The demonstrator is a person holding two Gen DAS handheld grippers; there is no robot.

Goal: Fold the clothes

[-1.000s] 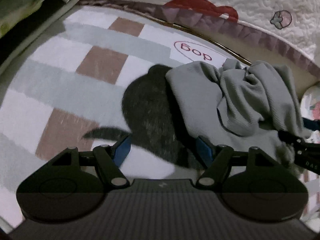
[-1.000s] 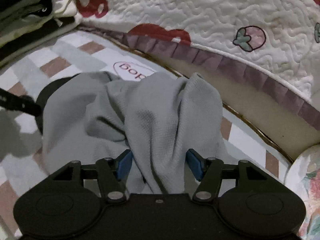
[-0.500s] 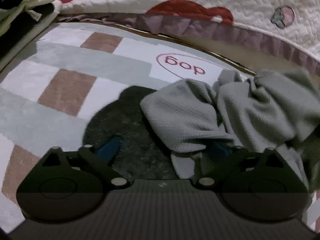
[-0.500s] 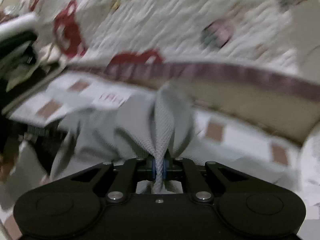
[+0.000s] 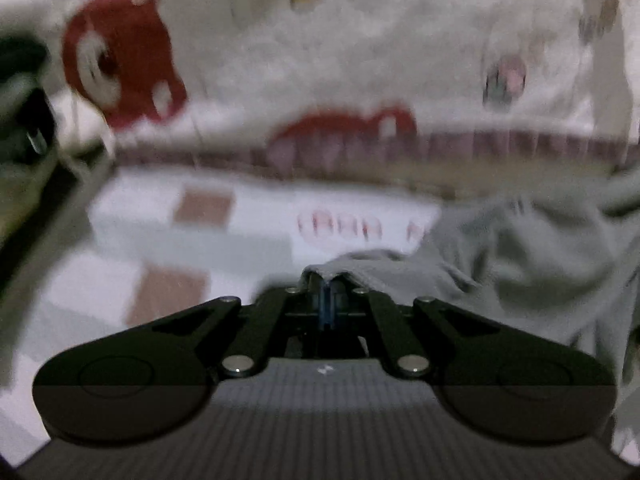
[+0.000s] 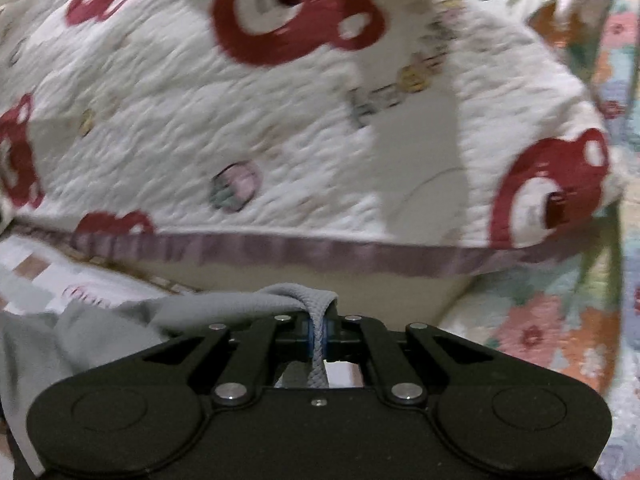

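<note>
Both jaws now clamped on shirt [image 6: 224, 312], lifted off rug [image 5: 120, 248]; left gripper [image 5: 325, 300] and right gripper [image 6: 318, 332] hold opposite edges, cloth slack between.

White bear-print quilt [image 6: 280, 128] hangs beside a checked rug [image 5: 168, 248].

My left camera is looking forward along the left gripper [image 5: 327, 304], tilted down over the checked mat [image 5: 168, 240] toward the quilt [image 5: 360, 60], with everything blurred. My right camera is sitting just behind the right gripper [image 6: 318, 330], facing the same quilt [image 6: 200, 128] close up and more level. Both are sharing the quilt's purple hem, the mat's red lettering and the grey cloth [image 5: 520, 264] [image 6: 120, 320].
</note>
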